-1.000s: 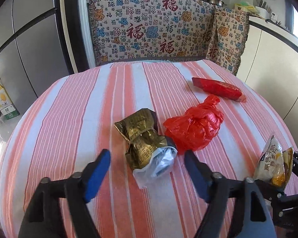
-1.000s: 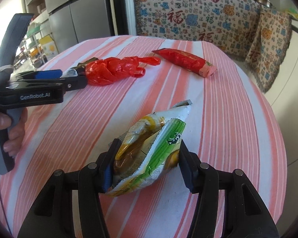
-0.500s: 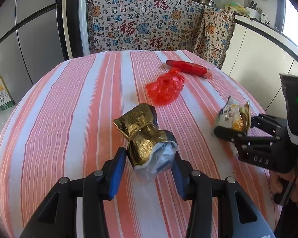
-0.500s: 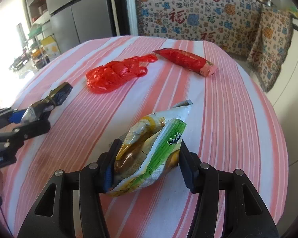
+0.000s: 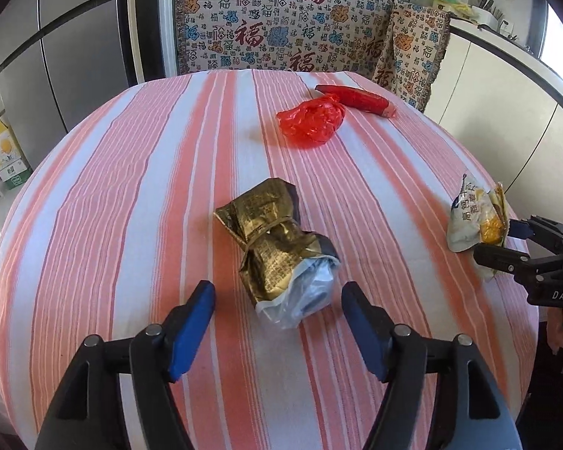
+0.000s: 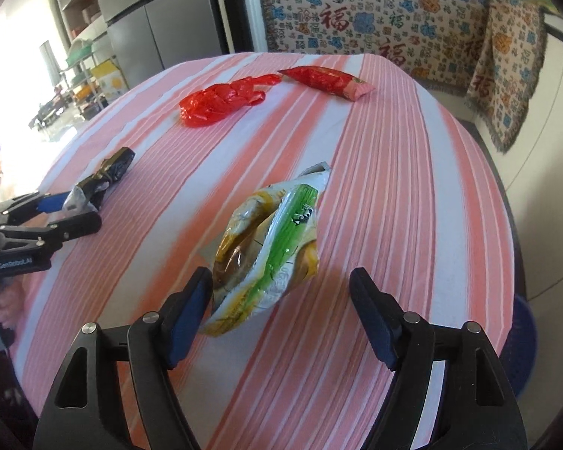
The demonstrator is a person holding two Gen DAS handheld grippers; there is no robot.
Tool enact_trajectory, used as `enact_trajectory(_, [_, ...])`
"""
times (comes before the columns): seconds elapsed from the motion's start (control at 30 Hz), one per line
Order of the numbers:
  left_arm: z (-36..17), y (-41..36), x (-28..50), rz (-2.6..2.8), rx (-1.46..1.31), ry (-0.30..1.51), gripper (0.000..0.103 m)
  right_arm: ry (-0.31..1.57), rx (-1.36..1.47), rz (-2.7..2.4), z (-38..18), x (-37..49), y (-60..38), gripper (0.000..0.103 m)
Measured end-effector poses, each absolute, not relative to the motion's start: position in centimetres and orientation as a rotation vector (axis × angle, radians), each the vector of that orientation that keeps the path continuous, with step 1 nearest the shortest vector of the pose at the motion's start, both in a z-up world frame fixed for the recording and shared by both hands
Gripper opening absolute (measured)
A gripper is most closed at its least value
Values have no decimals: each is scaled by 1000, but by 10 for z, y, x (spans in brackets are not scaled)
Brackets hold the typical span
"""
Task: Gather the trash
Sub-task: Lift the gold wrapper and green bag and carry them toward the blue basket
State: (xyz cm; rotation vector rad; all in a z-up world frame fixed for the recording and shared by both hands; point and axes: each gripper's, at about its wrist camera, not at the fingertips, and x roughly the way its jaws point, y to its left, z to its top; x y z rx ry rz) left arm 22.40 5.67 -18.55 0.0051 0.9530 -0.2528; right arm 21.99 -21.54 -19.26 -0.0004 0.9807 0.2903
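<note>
- The left hand-held gripper (image 6: 71, 210) carries "GenRobot.AI" on its body; the right hand-held gripper (image 5: 506, 242) shows "DAS".
- The patterned throw (image 5: 281, 33) behind the bench repeats a large red "福".
- Left hand-held gripper (image 5: 277, 322) gapes wide around the gold wrapper (image 5: 274, 240), not touching it.
- Right hand-held gripper (image 6: 281, 311) is spread wide; the green-and-yellow snack bag (image 6: 270, 240) leans by its left finger.
- The striped bench (image 5: 131, 187) holds a red plastic bag (image 5: 311, 120) and a red packet (image 5: 356, 99) at the far side.
- A grey refrigerator (image 5: 56, 56) stands far left.
</note>
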Motion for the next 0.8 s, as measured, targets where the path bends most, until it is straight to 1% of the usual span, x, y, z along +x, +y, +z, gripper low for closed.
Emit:
enact_trajectory(0.1, [-183, 56, 228, -279, -33, 961, 72, 993, 48, 273, -184, 224, -211, 80])
enact_trajectory(0.23, [-186, 55, 238, -246, -15, 978, 72, 1010, 90, 230, -178, 234, -208, 79])
enact_trajectory(0.27, [-185, 55, 238, -244, -14, 974, 72, 1020, 84, 217, -178, 236, -207, 69])
enact_trajectory(0.3, [-184, 55, 238, -249, -14, 971, 72, 1036, 81, 209, -179, 238, -207, 45])
enact_trajectory(0.33, [-183, 54, 238, -256, -12, 967, 71, 1043, 88, 209, -179, 238, -208, 39])
enact_trajectory(0.37, [-181, 53, 236, -261, -8, 956, 67, 1041, 95, 205, -178, 237, -210, 34])
enact_trajectory(0.4, [-179, 52, 234, -265, 1, 947, 47, 1041, 90, 200, -177, 235, -211, 29])
enact_trajectory(0.43, [-178, 50, 233, -269, 12, 951, 44, 1038, 89, 199, -176, 233, -212, 29])
enact_trajectory(0.6, [-173, 43, 223, -292, 6, 923, 43, 1013, 111, 217, -169, 219, -222, 24])
enact_trajectory(0.8, [-156, 19, 213, -348, 1, 891, 42, 973, 127, 229, -154, 208, -235, 23])
